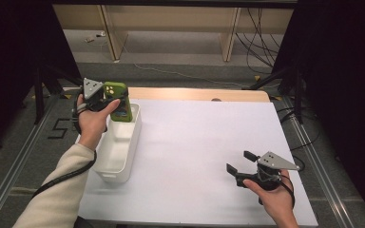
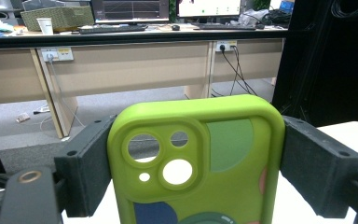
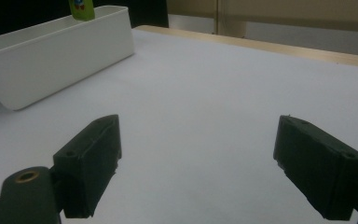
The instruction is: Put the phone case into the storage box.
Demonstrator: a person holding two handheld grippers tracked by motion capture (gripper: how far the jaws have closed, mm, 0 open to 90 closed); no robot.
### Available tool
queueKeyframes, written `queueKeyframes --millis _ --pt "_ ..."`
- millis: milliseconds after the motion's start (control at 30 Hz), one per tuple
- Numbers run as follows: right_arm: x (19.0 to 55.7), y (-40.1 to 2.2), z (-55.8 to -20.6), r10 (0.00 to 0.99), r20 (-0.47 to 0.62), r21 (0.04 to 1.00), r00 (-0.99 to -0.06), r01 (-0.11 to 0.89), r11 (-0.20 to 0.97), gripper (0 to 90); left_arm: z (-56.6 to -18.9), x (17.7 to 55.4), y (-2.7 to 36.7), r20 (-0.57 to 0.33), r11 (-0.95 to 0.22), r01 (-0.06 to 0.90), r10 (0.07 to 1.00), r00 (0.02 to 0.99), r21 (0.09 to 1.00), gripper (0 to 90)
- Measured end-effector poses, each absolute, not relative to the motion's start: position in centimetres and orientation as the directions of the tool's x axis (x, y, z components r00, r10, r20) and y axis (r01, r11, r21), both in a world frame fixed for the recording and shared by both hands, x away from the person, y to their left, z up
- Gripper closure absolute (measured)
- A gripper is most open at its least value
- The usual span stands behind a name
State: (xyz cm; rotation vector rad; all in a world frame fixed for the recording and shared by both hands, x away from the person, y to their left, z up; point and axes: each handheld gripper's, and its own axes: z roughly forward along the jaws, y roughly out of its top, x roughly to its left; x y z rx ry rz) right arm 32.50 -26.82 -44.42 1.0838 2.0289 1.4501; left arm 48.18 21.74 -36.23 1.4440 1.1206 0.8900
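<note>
While the left gripper (image 1: 105, 97) clamps the phone case (image 1: 119, 102) over the bin (image 1: 115, 151), lower first, then release; the right gripper (image 1: 240, 166) gapes empty.

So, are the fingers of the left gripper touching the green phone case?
Touching. In the left gripper view, both fingers of the left gripper press against the side edges of the green phone case, no gap.
</note>
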Motion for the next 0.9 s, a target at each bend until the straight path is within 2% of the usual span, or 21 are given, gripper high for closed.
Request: queueKeyframes --millis 900 --pt "32.5 -26.9 -44.4 0.789 0.101 0.923 -0.606 0.354 0.154 16.2 -36.8 49.2 21.6 -0.043 -0.010 0.193 0.962 0.271 0.981 16.3"
